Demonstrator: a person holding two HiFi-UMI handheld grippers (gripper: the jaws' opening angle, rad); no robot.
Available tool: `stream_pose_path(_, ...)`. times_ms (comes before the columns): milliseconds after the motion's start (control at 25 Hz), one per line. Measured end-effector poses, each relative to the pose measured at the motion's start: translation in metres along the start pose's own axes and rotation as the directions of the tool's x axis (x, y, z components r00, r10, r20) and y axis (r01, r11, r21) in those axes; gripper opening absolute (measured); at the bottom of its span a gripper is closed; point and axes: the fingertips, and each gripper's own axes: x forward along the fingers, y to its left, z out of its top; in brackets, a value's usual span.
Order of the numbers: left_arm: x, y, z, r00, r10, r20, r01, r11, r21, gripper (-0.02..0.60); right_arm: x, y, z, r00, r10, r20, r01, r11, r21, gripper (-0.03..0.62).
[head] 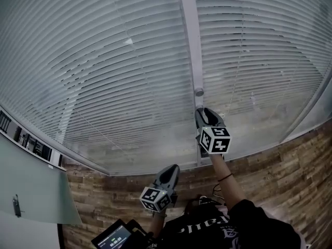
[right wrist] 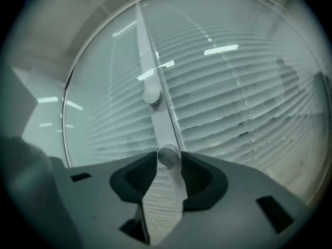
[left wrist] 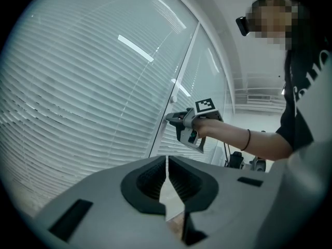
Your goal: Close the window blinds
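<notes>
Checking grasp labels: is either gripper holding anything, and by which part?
The right gripper grips the lower knob on the window mullion, with its jaws on the knob's round sides. The left gripper is shut on nothing.

Blinds (head: 104, 61) white, horizontal stripes; floor (head: 280, 175) brown wood-plank; knob (right wrist: 167, 155) pale grey; sleeve (head: 259, 222) black.

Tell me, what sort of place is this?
Likely an office: wide slatted blinds behind glass, a knob on the post between them, and a wood-plank floor.
</notes>
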Motion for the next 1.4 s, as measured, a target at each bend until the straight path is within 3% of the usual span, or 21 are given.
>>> stream_pose_path(80, -0.001, 0.005, -0.001, 1.000, 0.008, 0.001, -0.008, 1.000, 0.003, 0.005, 0.002, 0.000, 0.003, 1.000, -0.004, 0.019, 0.003, 0.998, 0.066, 0.135)
stream_pose_path(240, -0.004, 0.008, 0.000, 1.000, 0.016, 0.012, -0.016, 1.000, -0.016, 0.005, 0.002, -0.001, 0.003, 0.999, -0.042, 0.003, 0.042, 0.999, -0.004, 0.133)
stream_pose_path(360, -0.005, 0.007, 0.005, 1.000, 0.014, 0.015, -0.014, 1.000, -0.021, 0.005, -0.001, 0.003, 0.007, 0.997, -0.081, -0.012, 0.076, 0.970, -0.233, 0.129)
stream_pose_path(400, -0.004, 0.007, 0.006, 1.000, 0.014, 0.014, -0.014, 1.000, -0.019, 0.005, -0.001, 0.006, 0.008, 0.994, -0.110, -0.017, 0.094, 0.909, -0.405, 0.129)
stream_pose_path(480, -0.003, 0.009, 0.004, 1.000, 0.013, 0.013, -0.013, 1.000, -0.015, 0.005, 0.000, 0.012, 0.004, 0.986, -0.168, -0.015, 0.100, 0.656, -0.748, 0.127)
stream_pose_path(520, -0.003, 0.009, 0.003, 1.000, 0.013, 0.012, -0.013, 1.000, -0.014, 0.005, 0.001, 0.015, 0.001, 0.984, -0.177, -0.011, 0.085, 0.527, -0.845, 0.127)
stream_pose_path(560, -0.003, 0.010, 0.003, 1.000, 0.013, 0.011, -0.012, 1.000, -0.014, 0.005, 0.001, 0.016, -0.002, 0.985, -0.170, -0.012, 0.065, 0.442, -0.895, 0.127)
stream_pose_path(680, 0.001, 0.009, 0.003, 1.000, 0.001, 0.008, -0.001, 1.000, -0.015, 0.005, 0.002, 0.018, -0.004, 0.992, -0.120, -0.026, 0.019, 0.355, -0.935, 0.127)
stream_pose_path(720, 0.002, 0.007, 0.003, 1.000, -0.004, 0.006, 0.005, 1.000, -0.014, 0.005, 0.002, 0.017, -0.004, 0.994, -0.109, -0.029, 0.014, 0.380, -0.925, 0.127)
stream_pose_path(760, 0.004, 0.005, 0.003, 1.000, -0.011, 0.005, 0.011, 1.000, -0.013, 0.005, 0.001, 0.017, -0.002, 0.995, -0.095, -0.035, 0.013, 0.458, -0.889, 0.127)
stream_pose_path(880, 0.008, 0.000, 0.002, 1.000, -0.026, 0.006, 0.026, 1.000, -0.013, 0.005, 0.000, 0.009, 0.000, 0.998, -0.043, -0.053, 0.008, 0.845, -0.535, 0.129)
stream_pose_path(920, 0.009, 0.000, 0.001, 1.000, -0.028, 0.005, 0.028, 1.000, -0.013, 0.005, 0.001, 0.006, -0.001, 0.998, -0.029, -0.051, 0.007, 0.926, -0.377, 0.129)
stream_pose_path(960, 0.009, 0.000, 0.001, 1.000, -0.027, 0.003, 0.027, 1.000, -0.012, 0.005, 0.003, 0.003, -0.001, 0.999, -0.020, -0.043, 0.009, 0.971, -0.237, 0.129)
stream_pose_path(1040, 0.009, 0.003, 0.000, 1.000, -0.020, 0.003, 0.020, 1.000, -0.016, 0.005, 0.005, 0.000, 0.001, 1.000, -0.024, -0.020, 0.023, 0.998, -0.055, 0.129)
stream_pose_path(1120, 0.008, 0.006, 0.000, 1.000, -0.011, 0.004, 0.011, 1.000, -0.023, 0.005, 0.006, -0.001, 0.003, 0.999, -0.050, -0.018, 0.049, 0.997, -0.058, 0.129)
stream_pose_path(1160, 0.007, 0.007, 0.000, 1.000, -0.005, 0.005, 0.006, 1.000, -0.024, 0.005, 0.006, 0.000, 0.004, 0.998, -0.065, -0.024, 0.061, 0.987, -0.150, 0.129)
stream_pose_path(1200, 0.006, 0.009, 0.000, 1.000, 0.000, 0.006, 0.000, 1.000, -0.025, 0.005, 0.005, 0.002, 0.004, 0.996, -0.086, -0.033, 0.071, 0.949, -0.306, 0.129)
stream_pose_path(1240, 0.005, 0.011, -0.001, 1.000, 0.005, 0.008, -0.004, 1.000, -0.027, 0.005, 0.005, 0.006, 0.003, 0.993, -0.116, -0.038, 0.081, 0.860, -0.505, 0.129)
stream_pose_path(1320, 0.002, 0.015, -0.002, 1.000, 0.017, 0.007, -0.016, 0.999, -0.029, 0.005, 0.006, 0.013, 0.000, 0.984, -0.174, -0.025, 0.081, 0.573, -0.815, 0.129)
stream_pose_path(1360, 0.001, 0.017, -0.003, 1.000, 0.023, 0.005, -0.023, 0.999, -0.030, 0.005, 0.007, 0.015, -0.002, 0.984, -0.180, -0.016, 0.073, 0.480, -0.874, 0.129)
stream_pose_path(1400, 0.000, 0.019, -0.003, 1.000, 0.027, 0.004, -0.027, 0.999, -0.031, 0.005, 0.007, 0.015, -0.003, 0.985, -0.171, -0.014, 0.064, 0.442, -0.895, 0.129)
